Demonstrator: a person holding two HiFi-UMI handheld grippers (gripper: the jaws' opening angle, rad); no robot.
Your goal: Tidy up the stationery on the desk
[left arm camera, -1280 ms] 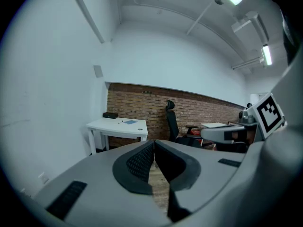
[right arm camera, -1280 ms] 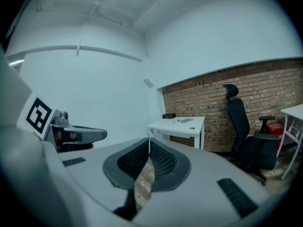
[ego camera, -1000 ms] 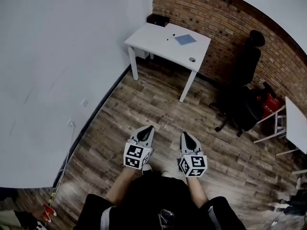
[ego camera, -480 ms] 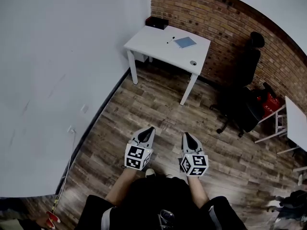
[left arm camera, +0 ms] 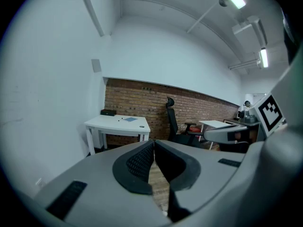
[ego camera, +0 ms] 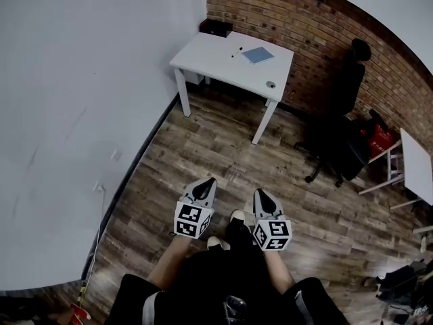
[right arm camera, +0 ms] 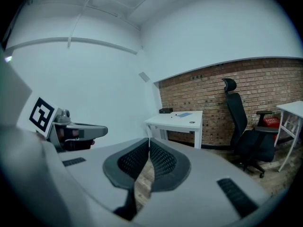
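A white desk [ego camera: 216, 59] stands in the far corner against the brick wall, well ahead of me. On it lie a blue notebook [ego camera: 258, 55], a dark pen [ego camera: 237, 51], a small round thing [ego camera: 270, 84] near its right edge and a black box [ego camera: 216, 27] at the back. The desk [left arm camera: 118, 123] also shows small in the left gripper view and again as the desk [right arm camera: 176, 118] in the right gripper view. My left gripper [ego camera: 211, 181] and right gripper [ego camera: 259, 191] are held side by side over the wooden floor, both shut and empty, far from the desk.
A black office chair [ego camera: 342, 137] stands right of the desk with a red thing [ego camera: 379, 141] behind it. A second white table [ego camera: 414, 164] is at the right edge. A white wall [ego camera: 81, 114] runs along the left. Wooden floor [ego camera: 203, 147] lies between me and the desk.
The view has shifted forward a little; the desk sits slightly further left and up in the head view. Both grippers stay shut, side by side.
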